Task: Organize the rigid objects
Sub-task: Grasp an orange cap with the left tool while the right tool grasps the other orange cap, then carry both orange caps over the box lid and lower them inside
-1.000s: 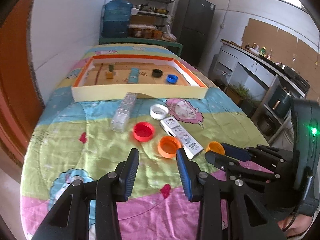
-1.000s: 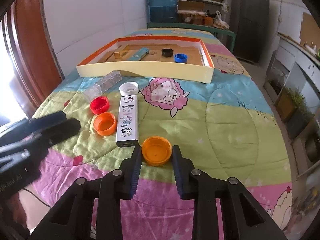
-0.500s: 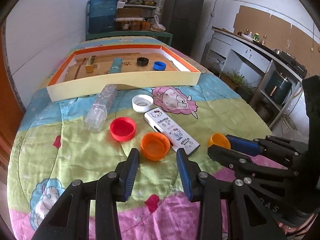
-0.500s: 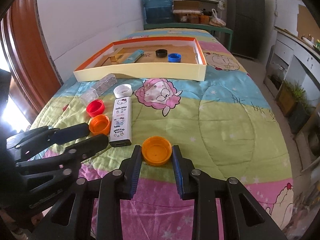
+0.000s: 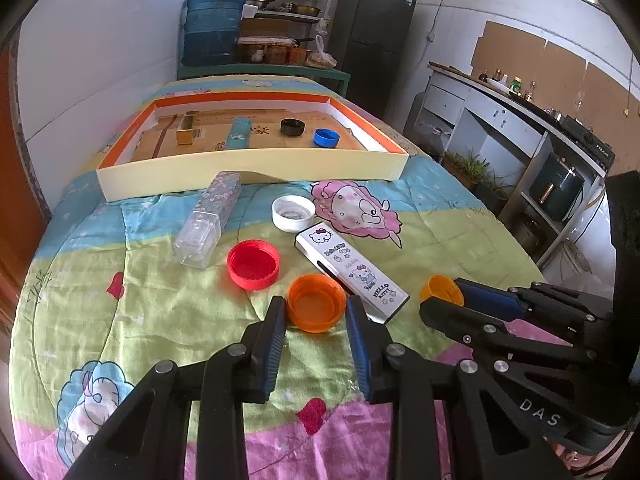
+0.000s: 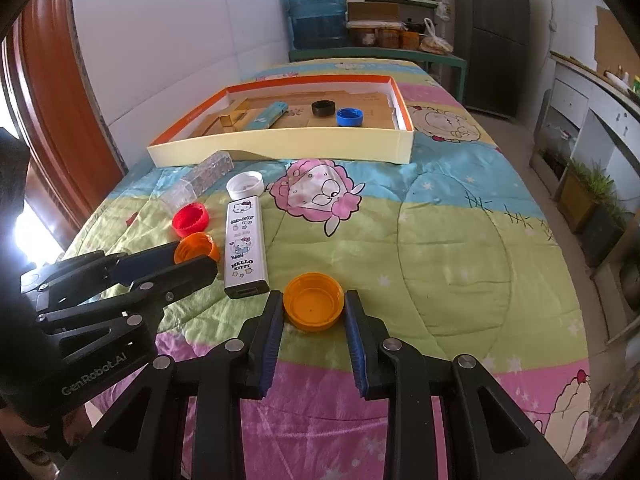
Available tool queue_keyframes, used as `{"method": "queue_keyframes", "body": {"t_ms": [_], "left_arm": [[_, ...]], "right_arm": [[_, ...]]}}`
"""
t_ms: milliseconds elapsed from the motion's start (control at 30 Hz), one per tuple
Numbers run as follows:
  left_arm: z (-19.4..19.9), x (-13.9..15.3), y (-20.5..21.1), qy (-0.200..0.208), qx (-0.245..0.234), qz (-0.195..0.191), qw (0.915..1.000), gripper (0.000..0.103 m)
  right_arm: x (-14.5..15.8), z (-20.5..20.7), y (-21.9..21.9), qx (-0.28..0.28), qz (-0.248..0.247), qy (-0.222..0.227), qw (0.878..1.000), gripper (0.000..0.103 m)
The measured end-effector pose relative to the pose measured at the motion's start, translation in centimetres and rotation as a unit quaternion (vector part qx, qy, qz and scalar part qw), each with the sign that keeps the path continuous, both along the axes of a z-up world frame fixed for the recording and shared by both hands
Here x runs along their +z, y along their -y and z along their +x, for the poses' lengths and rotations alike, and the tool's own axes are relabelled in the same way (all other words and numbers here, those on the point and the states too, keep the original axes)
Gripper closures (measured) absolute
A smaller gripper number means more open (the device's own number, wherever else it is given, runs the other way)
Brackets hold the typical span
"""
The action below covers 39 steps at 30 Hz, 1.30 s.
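Observation:
My left gripper (image 5: pixel 316 312) is open, its fingertips on either side of a dark orange cap (image 5: pixel 317 302) lying on the quilt. My right gripper (image 6: pixel 313 304) has its pads against a lighter orange cap (image 6: pixel 313 300), also seen in the left wrist view (image 5: pixel 440 289). A red cap (image 5: pixel 253 264), a white cap (image 5: pixel 293 212), a Hello Kitty box (image 5: pixel 352 270) and a clear plastic case (image 5: pixel 210 218) lie beyond. The orange-rimmed tray (image 5: pixel 256 174) at the back holds a black cap (image 5: pixel 292 127), a blue cap (image 5: pixel 326 137), a teal box and a gold box.
The quilt-covered table ends close behind both grippers. A white wall and wooden door frame (image 6: pixel 52 92) stand on the left. A water jug (image 5: pixel 212 28), shelves and a dark fridge (image 5: pixel 370 36) stand beyond the table; a counter (image 5: pixel 520 120) runs along the right.
My left gripper has moved forward and right until its fingers straddle the dark orange cap. My right gripper has stayed around the lighter orange cap.

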State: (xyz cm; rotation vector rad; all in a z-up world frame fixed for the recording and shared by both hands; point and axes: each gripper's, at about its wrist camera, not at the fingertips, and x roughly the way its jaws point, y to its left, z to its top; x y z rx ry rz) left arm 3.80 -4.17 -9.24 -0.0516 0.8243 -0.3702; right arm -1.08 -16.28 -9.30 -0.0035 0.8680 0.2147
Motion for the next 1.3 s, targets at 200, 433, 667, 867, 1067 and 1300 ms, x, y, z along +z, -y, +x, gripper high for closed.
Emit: {"method": "queue_keyframes", "body": {"t_ms": [200,433,667,867,1067,1300], "left_arm": [[-0.4,0.7,-0.5,0.004,0.008,-0.003,1.0,0.072],[-0.4,2.0,-1.3,0.015,0.017,-0.005,0.9997,0.072],[0.2,3.5,-2.1,0.029,0.029,-0.005,0.9991,0.072],[1.2,4.9,-3.2,0.043,0.044,-0.005,0.9981,0.072],[2.8,6.0,-4.5,0.05,0.063,0.0,0.9968,0.072],[5.1,6.8,-5.8,0.047,0.086,-0.007,0.9952,0.072]], "right_arm": [[0.2,-0.1,0.0,0.001,0.003,0.001,1.0,0.073],[1.2,0.1,-0.3,0.005,0.004,0.011,1.0,0.073],[2.6,1.1,-1.0,0.016,0.001,0.026,1.0,0.073],[4.1,2.3,-1.8,0.031,-0.001,0.041,0.999,0.073],[5.8,3.8,-2.3,0.04,-0.001,0.058,0.997,0.073],[6.9,5.8,-2.8,0.044,0.001,0.069,0.997,0.073]]}}
